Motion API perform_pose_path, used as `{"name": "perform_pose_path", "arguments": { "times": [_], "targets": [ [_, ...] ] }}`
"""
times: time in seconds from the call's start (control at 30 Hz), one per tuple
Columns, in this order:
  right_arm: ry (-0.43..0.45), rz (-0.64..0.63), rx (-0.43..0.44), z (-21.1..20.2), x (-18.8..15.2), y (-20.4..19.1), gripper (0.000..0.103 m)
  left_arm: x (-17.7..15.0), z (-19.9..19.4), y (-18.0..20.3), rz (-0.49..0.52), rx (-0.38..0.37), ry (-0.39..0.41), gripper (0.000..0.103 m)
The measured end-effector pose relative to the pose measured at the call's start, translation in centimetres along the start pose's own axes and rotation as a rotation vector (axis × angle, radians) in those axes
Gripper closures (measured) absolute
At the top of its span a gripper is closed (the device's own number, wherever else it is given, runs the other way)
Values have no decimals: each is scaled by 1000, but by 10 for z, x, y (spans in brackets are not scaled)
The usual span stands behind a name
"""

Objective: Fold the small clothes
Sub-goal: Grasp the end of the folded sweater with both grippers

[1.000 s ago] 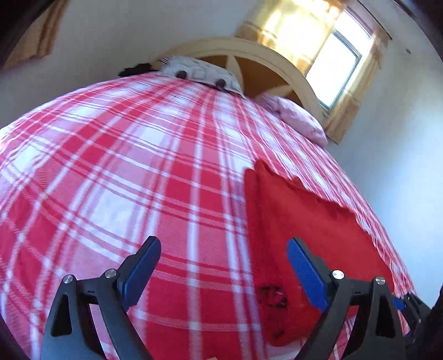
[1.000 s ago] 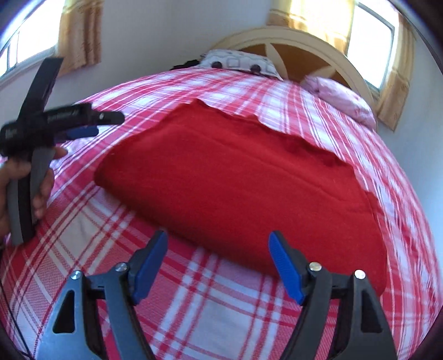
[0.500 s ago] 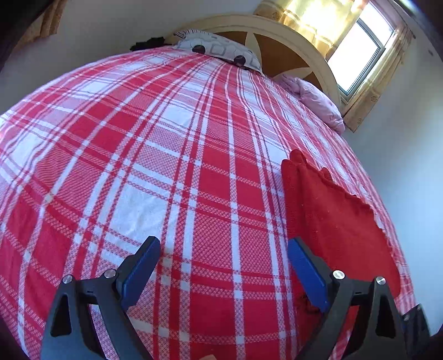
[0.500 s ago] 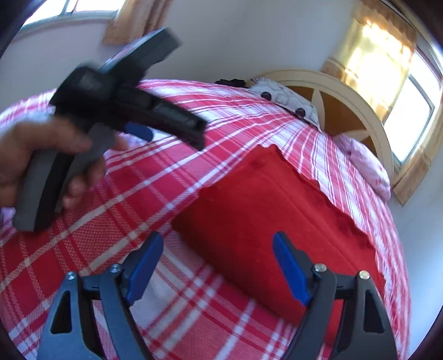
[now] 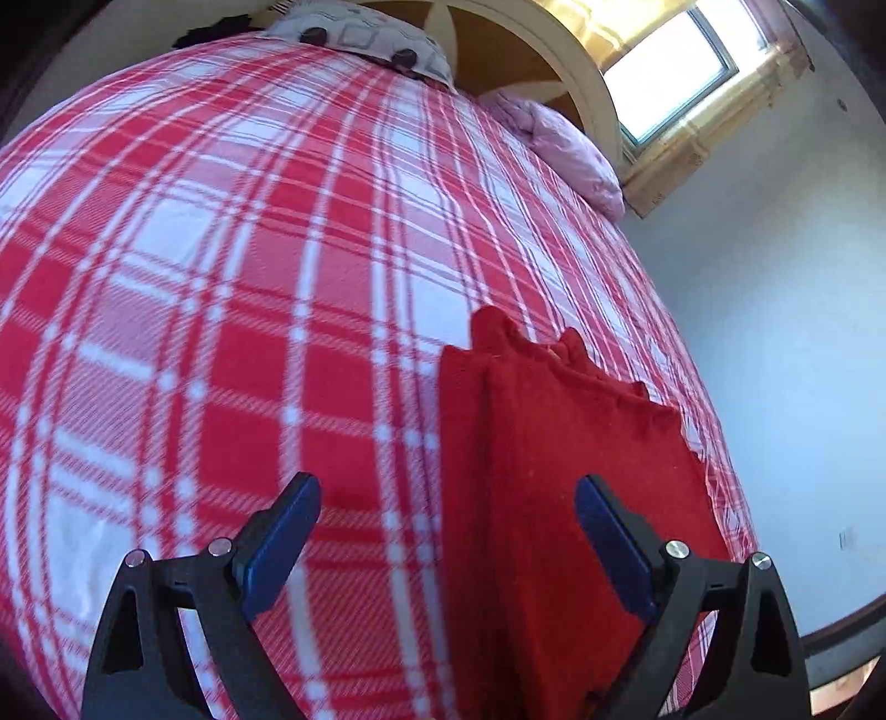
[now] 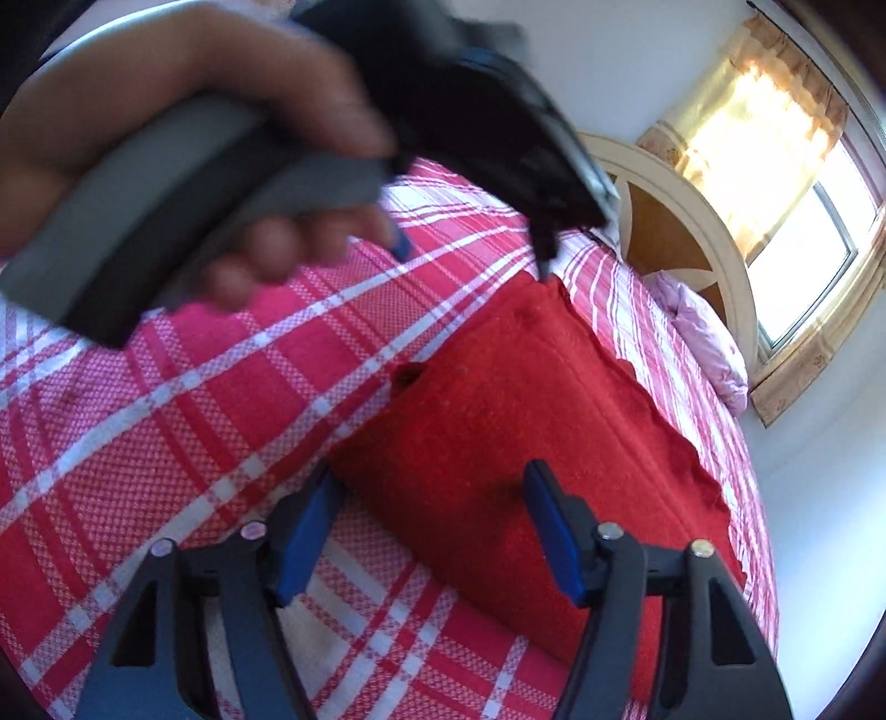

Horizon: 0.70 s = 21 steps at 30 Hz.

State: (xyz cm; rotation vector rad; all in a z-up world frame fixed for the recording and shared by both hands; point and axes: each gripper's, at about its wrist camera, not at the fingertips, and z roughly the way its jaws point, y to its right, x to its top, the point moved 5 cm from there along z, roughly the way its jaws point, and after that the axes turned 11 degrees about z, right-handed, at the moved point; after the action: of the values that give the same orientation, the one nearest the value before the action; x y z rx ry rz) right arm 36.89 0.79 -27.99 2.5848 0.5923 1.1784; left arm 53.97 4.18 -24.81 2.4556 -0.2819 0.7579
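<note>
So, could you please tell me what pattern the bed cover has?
A red, pink and white plaid bed cover; it shows best in the left wrist view.

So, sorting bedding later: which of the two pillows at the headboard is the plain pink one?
The pink pillow nearest the window; the other pillow is pale with dark printed shapes.

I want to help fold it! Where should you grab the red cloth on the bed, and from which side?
Probably the near corner of the red cloth, coming in low from the bare bedspread side. It lies flat and folded, so only its edges offer a lip to pinch. The right gripper, jaws just narrowed but open, already straddles that corner.
</note>
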Motion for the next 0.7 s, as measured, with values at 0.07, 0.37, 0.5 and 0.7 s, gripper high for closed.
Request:
{"name": "perform_pose_path", "arguments": {
  "times": [0.07,0.37,0.5,0.7],
  "targets": [
    [14,-28,-14,-1,-1,-6,53,5,10,4,16,13,-18,10],
    [35,-36,-30,0,-4,-14,66,23,27,9,7,-46,-34,10],
    [31,-19,-47,1,-6,-10,70,20,27,16,11,-99,-21,10],
    [19,-32,-65,5,-6,-11,88,18,33,9,10,-21,-38,83]
  ]
}}
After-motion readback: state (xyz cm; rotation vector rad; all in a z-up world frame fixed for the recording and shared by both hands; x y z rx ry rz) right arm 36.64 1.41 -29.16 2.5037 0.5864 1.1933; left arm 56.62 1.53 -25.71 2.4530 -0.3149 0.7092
